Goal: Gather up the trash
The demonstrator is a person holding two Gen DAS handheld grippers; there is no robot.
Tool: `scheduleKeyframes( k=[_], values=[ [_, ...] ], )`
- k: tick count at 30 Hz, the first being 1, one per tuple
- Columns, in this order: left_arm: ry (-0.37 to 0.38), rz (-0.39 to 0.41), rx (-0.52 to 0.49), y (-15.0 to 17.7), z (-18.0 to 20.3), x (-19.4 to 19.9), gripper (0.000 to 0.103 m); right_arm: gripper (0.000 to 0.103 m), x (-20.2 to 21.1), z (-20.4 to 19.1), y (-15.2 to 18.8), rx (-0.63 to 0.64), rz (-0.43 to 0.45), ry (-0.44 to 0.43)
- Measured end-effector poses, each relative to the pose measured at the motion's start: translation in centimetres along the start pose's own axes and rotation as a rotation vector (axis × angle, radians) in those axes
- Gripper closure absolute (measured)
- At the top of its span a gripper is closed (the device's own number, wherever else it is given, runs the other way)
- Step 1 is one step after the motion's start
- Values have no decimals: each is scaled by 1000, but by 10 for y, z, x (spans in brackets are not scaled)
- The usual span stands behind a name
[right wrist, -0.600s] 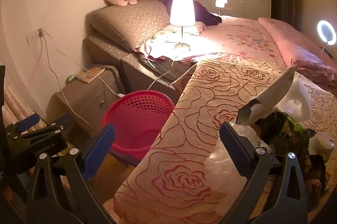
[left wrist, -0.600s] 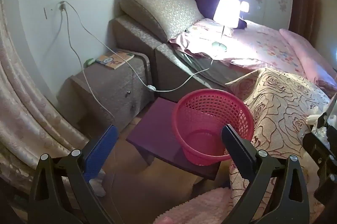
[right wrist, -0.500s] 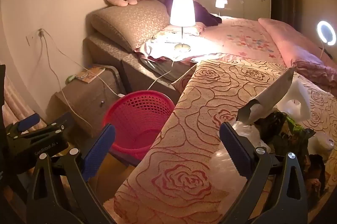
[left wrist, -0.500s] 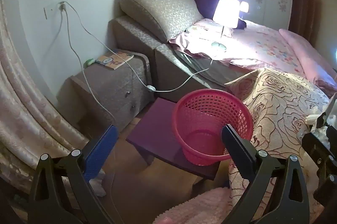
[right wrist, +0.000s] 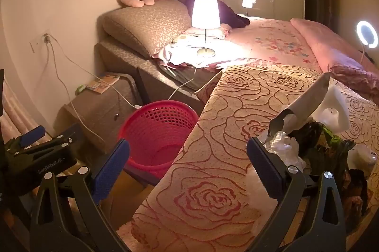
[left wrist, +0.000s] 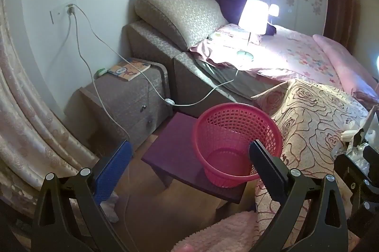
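Hovering with jaws spread wide and nothing between them, left claw (left wrist: 188,163) over the purple stool (left wrist: 176,152), with the red mesh basket (left wrist: 236,145) just ahead, nearer its right finger. Standing on that stool, empty as far as visible, beside the rose-patterned blanket (right wrist: 225,133). Likewise released and empty, right claw (right wrist: 188,164) over the blanket's near edge. Lying heaped on the blanket to the right of the right claw, just past its right finger: trash pile (right wrist: 315,140) of crumpled clear plastic, a dark green wrapper, a grey-white folded carton and a white container. Not touching either finger. Seen again at the far right edge of the left wrist view, beyond the left claw's reach.

Compared with half a second ago, almost no change: basket, stool and trash pile in the same places, both claws as wide as before; only a slight drift of framing.

Counted: two claws, one basket, one stool, one trash pile with at least four separate pieces, exact number hard to tell. One lit table lamp (right wrist: 205,12) on the bed, one ring light (right wrist: 367,34) at the right edge, one bedside cabinet (left wrist: 125,105) bearing one book (left wrist: 129,68).
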State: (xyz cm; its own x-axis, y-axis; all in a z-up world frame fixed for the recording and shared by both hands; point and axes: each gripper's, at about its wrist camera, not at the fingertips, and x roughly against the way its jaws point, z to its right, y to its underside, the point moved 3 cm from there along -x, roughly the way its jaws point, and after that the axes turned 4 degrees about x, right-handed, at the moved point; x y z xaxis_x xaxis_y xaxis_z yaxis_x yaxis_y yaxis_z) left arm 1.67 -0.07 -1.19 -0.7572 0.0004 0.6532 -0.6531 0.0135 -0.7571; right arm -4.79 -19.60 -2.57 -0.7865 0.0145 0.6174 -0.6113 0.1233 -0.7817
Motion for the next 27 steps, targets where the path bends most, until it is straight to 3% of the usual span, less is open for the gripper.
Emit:
scheduleKeyframes(
  k=[27],
  values=[
    [0,1,0,1,1,0,8,7,1,-1,2,-4,-10,-13]
  ],
)
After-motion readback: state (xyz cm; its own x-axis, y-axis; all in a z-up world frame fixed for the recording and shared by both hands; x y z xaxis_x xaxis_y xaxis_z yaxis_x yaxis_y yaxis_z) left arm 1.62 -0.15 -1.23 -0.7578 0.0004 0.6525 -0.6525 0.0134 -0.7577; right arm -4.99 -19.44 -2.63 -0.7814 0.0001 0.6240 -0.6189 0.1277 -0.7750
